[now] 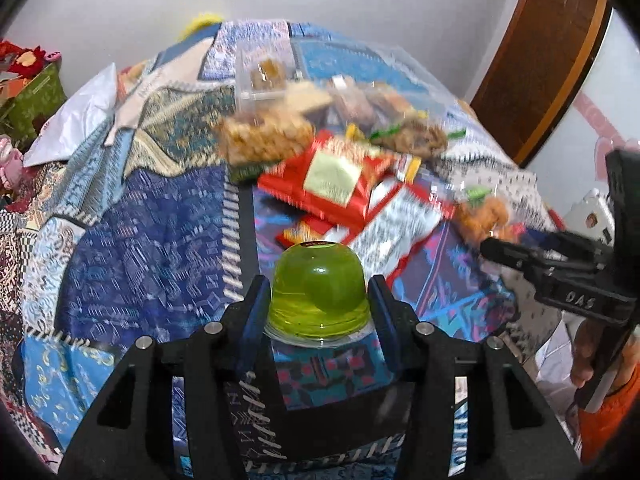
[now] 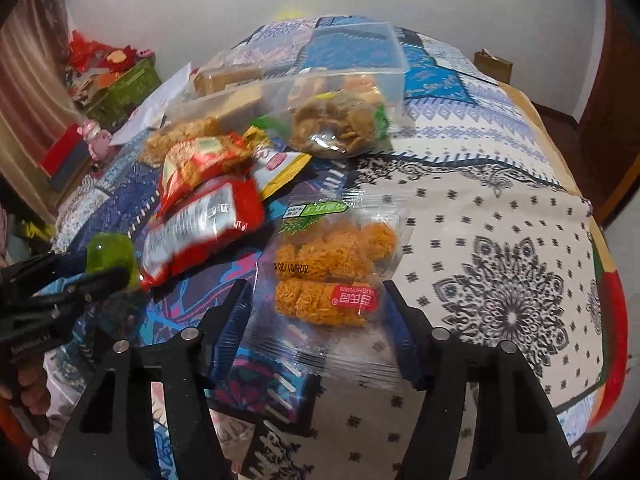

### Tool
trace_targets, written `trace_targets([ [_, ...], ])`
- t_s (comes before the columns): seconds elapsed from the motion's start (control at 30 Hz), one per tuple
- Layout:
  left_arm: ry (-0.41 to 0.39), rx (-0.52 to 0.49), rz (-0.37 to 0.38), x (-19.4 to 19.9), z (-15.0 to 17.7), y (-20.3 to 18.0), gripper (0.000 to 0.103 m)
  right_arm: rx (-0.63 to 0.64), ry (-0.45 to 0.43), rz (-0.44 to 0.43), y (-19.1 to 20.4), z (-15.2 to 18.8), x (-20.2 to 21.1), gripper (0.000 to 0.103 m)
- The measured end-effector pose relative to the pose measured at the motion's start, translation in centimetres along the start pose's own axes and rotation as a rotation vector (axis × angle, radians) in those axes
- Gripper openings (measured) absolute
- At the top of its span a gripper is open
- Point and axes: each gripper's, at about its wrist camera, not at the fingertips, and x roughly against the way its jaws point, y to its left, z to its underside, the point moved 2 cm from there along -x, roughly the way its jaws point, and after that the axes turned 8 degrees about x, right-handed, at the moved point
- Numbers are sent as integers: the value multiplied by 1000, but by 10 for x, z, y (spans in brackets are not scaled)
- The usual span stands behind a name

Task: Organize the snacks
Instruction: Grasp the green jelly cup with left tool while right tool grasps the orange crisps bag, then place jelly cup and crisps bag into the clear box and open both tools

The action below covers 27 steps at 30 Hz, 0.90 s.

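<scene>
An upside-down green jelly cup (image 1: 316, 292) sits between the pads of my left gripper (image 1: 318, 280), which press on its sides just above the cloth. The right wrist view shows that jelly cup (image 2: 110, 254) at far left. My right gripper (image 2: 315, 286) is shut on a clear packet of orange noodle snacks (image 2: 332, 272), whose plastic edges meet both pads. Beyond lie red snack packets (image 2: 204, 220), a yellow sachet (image 2: 280, 168), a bag of brown crisps (image 2: 340, 124) and a clear plastic container (image 2: 396, 52) holding several snacks.
A patchwork cloth (image 2: 500, 240) covers the table, bare at the right. A green box (image 2: 124, 84) with red items and a pink figure (image 2: 94, 136) stand off the left edge. A cardboard box (image 2: 494, 64) is at the far right, a wooden door (image 1: 552, 60) behind.
</scene>
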Motion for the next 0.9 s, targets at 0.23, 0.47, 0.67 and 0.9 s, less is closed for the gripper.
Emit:
trace_targets([
  [0.23,-78,0,16,20,-24,-5,50,-26,-44,0,-5,-6,10,53],
  [0.47,-136,-6,29,28,-52,-14,50,-32,-131,3,-9,-31,34,53],
  [0.67,-182,-9,45,32,-79,-21,50,-22,-206,5,-9,-60,48,53],
  [0.9,-223,-18,61,27,-113,-31,50,-7,-270,7,-9,-98,48,53],
])
